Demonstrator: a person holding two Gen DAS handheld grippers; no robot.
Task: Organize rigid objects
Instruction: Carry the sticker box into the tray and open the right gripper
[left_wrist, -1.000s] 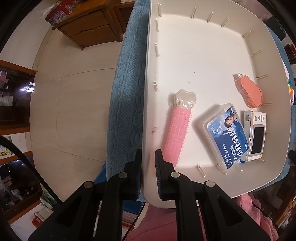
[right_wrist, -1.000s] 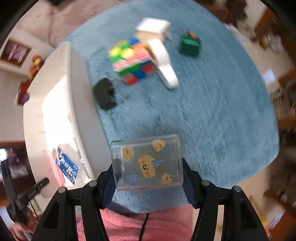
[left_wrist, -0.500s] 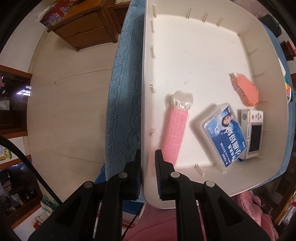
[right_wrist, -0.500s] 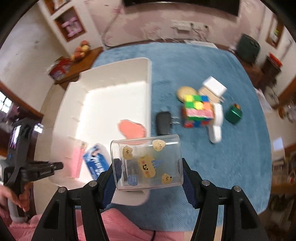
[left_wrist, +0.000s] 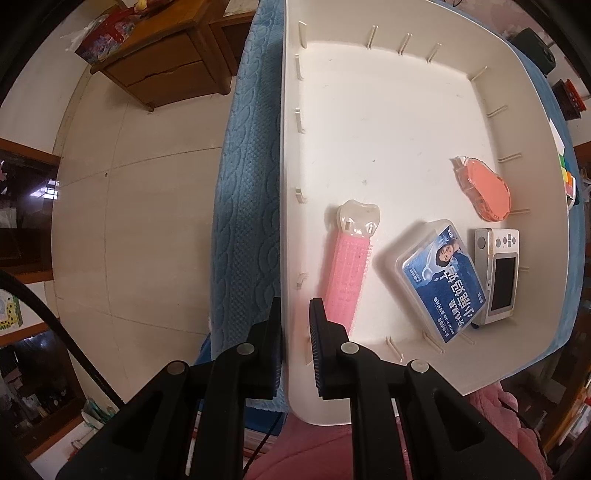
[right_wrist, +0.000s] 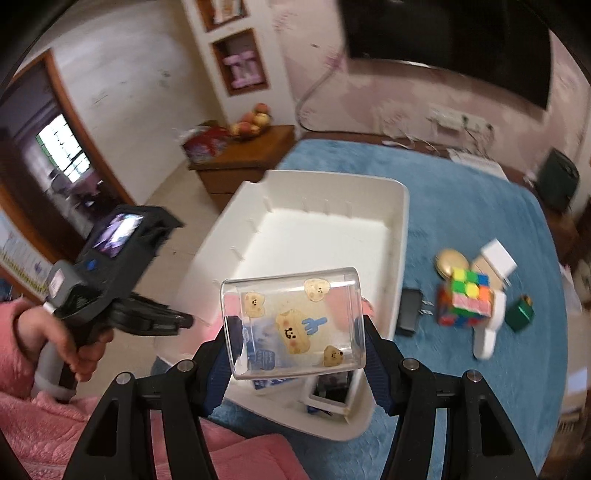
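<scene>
In white tray (left_wrist: 369, 122): four items; left gripper (left_wrist: 294, 343) fingers pinching tray wall; right gripper (right_wrist: 295, 343) fingers pinching clear box (right_wrist: 293, 321).

Black hand-held gripper (right_wrist: 295, 354) with blue pads, silver screws; fuzzy pink sleeve (right_wrist: 22, 332).

white plastic tray (left_wrist: 388, 122): 1 | pink bristled roller (left_wrist: 345, 280): 1 | blue-label clear case (left_wrist: 441, 280): 1 | silver compact camera (left_wrist: 496, 273): 1 | orange tape dispenser (left_wrist: 484, 188): 1 | clear box with bear stickers (right_wrist: 293, 321): 1 | colour puzzle cube (right_wrist: 466, 297): 1 | black charger plug (right_wrist: 409, 311): 1 | small green box (right_wrist: 520, 314): 1
</scene>
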